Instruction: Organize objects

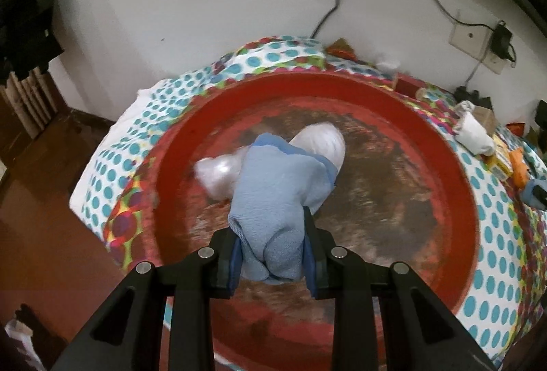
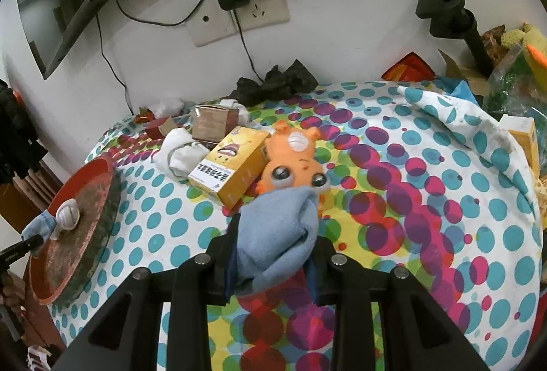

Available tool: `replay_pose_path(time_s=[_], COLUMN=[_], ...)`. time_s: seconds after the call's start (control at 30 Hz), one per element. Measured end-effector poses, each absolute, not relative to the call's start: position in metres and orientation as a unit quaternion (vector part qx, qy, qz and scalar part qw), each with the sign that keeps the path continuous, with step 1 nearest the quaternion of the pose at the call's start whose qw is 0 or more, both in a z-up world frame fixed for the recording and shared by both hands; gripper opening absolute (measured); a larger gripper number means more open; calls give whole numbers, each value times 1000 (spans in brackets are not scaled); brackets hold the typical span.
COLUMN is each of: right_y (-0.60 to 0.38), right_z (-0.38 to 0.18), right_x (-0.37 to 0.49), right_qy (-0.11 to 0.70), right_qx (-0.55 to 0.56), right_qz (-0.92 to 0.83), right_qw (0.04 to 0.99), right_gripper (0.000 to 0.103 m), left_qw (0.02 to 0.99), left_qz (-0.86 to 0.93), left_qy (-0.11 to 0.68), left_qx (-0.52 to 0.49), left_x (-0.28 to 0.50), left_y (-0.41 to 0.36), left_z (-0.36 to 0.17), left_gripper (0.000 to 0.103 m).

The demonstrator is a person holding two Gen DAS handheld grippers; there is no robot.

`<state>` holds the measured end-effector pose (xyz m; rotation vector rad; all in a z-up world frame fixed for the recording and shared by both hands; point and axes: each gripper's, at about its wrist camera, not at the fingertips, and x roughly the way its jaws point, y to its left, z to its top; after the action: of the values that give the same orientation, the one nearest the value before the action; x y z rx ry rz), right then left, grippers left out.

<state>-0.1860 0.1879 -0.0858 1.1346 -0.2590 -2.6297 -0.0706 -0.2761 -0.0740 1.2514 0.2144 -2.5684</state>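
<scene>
Left gripper (image 1: 273,255) clamps blue-white sock (image 1: 277,186) over red tray (image 1: 454,200); right gripper (image 2: 273,265) clamps blue sock (image 2: 277,234). Risk: loose fabric slipping off tray.

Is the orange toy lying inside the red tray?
No. The orange toy lies on the dotted cloth beside the yellow box, apart from the red tray.

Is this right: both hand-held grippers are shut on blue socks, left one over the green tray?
Not quite: the tray is red, not green, as the left wrist view shows. The rest holds: the left hand-held gripper is shut on a blue and white sock bundle over that tray, and the right hand-held gripper is shut on a blue sock.
</scene>
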Motion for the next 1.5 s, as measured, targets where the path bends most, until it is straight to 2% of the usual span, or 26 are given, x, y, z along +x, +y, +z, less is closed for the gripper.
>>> replay_pose_path(time_s=[0.43,0.6,0.67,0.77,1.07,1.33,1.5], right_y=[170,159,153,143,102,37,-8], right_z=[-76,-71,-69,-66,-58,-50,-44], right_x=[-172,-166,-165,-164,-163,-158,-152], right_qy=[-81,-72,-67,-58,-36,-8,9], right_qx=[384,381,380,379,377,374,370], right_qz=[-908,-909,-909,-909,-907,-897,-890], right_qw=[147,155,157,162,186,234,266], right_gripper=[31,31,31,31,31,31,31], left_qw=[171,162,161,164,201,230,234], left_qz=[-879,-881,-884,-889,-890,-883,-885], left_qy=[93,90,93,95,143,123,112], left_qx=[434,435,429,416,383,389,387], left_x=[-56,-53,-50,-45,-32,-26,-22], left_y=[-313,-311,-309,-307,-303,-297,-299], left_z=[-85,-86,-85,-80,-65,-70,-71], left_gripper=[27,36,48,61,67,69,75])
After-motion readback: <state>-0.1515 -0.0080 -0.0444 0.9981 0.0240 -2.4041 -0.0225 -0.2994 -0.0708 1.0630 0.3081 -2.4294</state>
